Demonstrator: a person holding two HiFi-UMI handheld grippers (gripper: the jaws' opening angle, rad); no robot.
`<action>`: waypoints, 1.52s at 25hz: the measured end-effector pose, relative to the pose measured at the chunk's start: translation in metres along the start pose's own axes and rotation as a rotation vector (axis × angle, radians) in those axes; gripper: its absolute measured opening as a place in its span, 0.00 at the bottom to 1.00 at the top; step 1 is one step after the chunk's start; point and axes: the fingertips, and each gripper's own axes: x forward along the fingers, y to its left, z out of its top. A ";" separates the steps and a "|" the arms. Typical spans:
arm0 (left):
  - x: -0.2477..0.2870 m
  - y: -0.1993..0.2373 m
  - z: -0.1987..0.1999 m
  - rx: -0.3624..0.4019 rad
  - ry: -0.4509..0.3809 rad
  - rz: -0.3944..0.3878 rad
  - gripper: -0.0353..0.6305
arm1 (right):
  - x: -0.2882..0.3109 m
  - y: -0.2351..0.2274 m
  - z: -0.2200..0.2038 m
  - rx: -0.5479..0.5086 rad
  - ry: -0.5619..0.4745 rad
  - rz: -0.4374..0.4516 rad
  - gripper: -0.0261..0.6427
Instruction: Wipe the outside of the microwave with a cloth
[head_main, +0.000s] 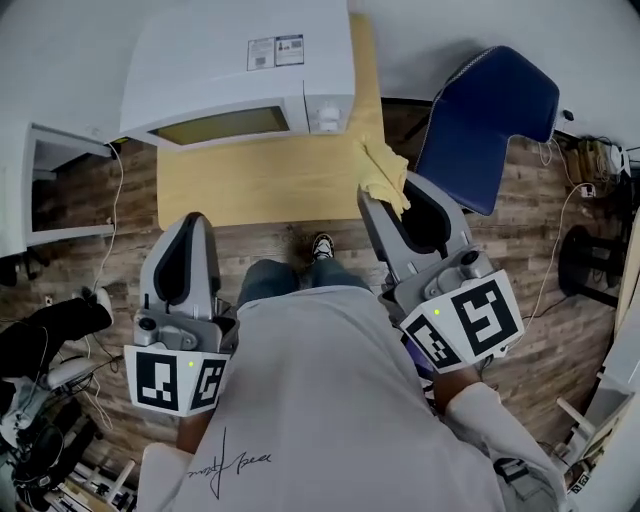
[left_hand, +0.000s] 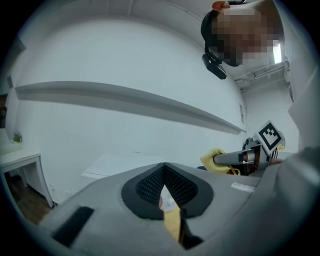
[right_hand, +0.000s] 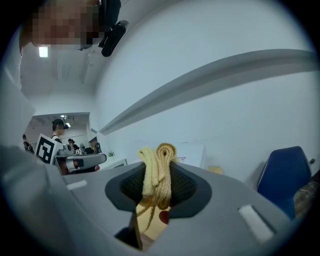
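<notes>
Beside table (head_main: 262, 182) with microwave (head_main: 238, 68), blue chair (head_main: 488, 118)

Yellow cloth (head_main: 385, 175), white microwave (head_main: 230, 60)

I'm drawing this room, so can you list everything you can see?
microwave: one, white, on the table's far end.
table: one, light wood, ahead of the person.
cloth: one, yellow, by the table's right edge.
chair: one, blue, right of the table.
floor: brown wood planks.
shoe: one, black and white, below the table's near edge.
left gripper: grey, shut, empty.
right gripper: grey, shut on the cloth.
</notes>
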 end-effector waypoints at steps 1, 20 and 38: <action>0.007 0.005 0.002 -0.005 -0.001 0.004 0.05 | 0.007 -0.004 0.003 -0.006 0.009 -0.001 0.20; 0.114 0.131 0.032 0.026 0.023 -0.170 0.05 | 0.146 -0.038 0.039 0.069 0.071 -0.234 0.22; 0.122 0.209 0.031 0.075 0.058 -0.284 0.04 | 0.249 -0.094 0.058 -0.273 0.368 -0.380 0.21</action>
